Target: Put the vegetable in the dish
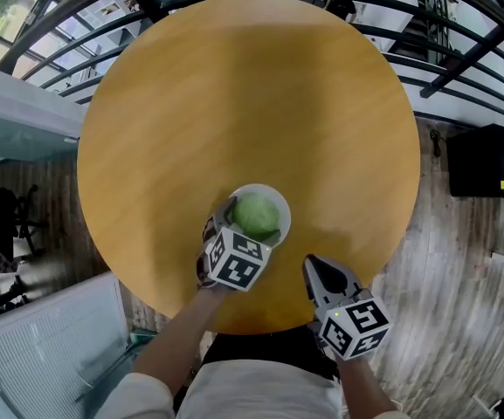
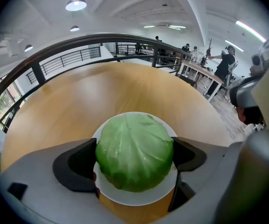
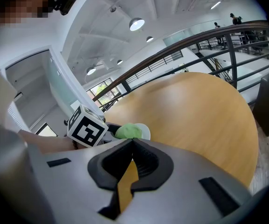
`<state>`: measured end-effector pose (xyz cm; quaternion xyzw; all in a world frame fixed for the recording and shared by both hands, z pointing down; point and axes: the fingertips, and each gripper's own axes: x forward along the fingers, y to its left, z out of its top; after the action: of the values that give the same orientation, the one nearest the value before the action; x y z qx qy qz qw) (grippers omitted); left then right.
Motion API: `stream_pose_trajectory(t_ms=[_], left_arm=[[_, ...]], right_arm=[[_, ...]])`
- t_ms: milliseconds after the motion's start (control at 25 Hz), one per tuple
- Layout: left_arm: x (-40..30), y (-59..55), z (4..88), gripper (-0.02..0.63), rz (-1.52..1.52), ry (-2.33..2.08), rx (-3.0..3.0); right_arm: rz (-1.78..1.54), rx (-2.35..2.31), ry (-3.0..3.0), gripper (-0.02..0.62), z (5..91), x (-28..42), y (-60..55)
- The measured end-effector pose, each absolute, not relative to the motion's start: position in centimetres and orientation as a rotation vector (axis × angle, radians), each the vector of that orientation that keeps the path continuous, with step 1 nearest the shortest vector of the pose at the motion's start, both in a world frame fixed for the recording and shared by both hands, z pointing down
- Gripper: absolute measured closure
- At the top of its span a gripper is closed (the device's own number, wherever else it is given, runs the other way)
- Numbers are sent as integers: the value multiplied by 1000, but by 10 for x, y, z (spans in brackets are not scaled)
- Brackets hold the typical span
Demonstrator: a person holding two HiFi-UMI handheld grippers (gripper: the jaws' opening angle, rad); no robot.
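Note:
A round green cabbage [image 1: 256, 216] rests on a small white dish [image 1: 280, 204] near the front edge of the round wooden table [image 1: 252, 94]. My left gripper [image 1: 245, 225] is shut on the cabbage, one pad on each side of it. In the left gripper view the cabbage [image 2: 134, 150] fills the gap between the jaws, with the dish [image 2: 136, 199] beneath it. My right gripper [image 1: 314, 265] hovers at the table's front edge, right of the dish, shut and empty. The right gripper view shows its jaws [image 3: 130, 146] together, and the cabbage [image 3: 127, 131] and dish [image 3: 145, 131] beyond.
A curved black railing [image 1: 461, 68] runs behind the table. A black box [image 1: 487, 160] stands on the wood floor to the right. A white slatted panel [image 1: 51, 347] is at the lower left. People stand far off in the left gripper view [image 2: 225, 64].

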<state>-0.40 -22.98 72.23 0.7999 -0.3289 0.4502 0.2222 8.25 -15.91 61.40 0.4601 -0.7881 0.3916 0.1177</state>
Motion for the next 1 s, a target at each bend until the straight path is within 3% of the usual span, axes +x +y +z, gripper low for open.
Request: stream_pose_trajectory(t_ms=[1000], left_arm=[[-16,-226,691,120,1185,-930,2223]], right_arm=[[1124,1313,-2329,578,605,75,-162]])
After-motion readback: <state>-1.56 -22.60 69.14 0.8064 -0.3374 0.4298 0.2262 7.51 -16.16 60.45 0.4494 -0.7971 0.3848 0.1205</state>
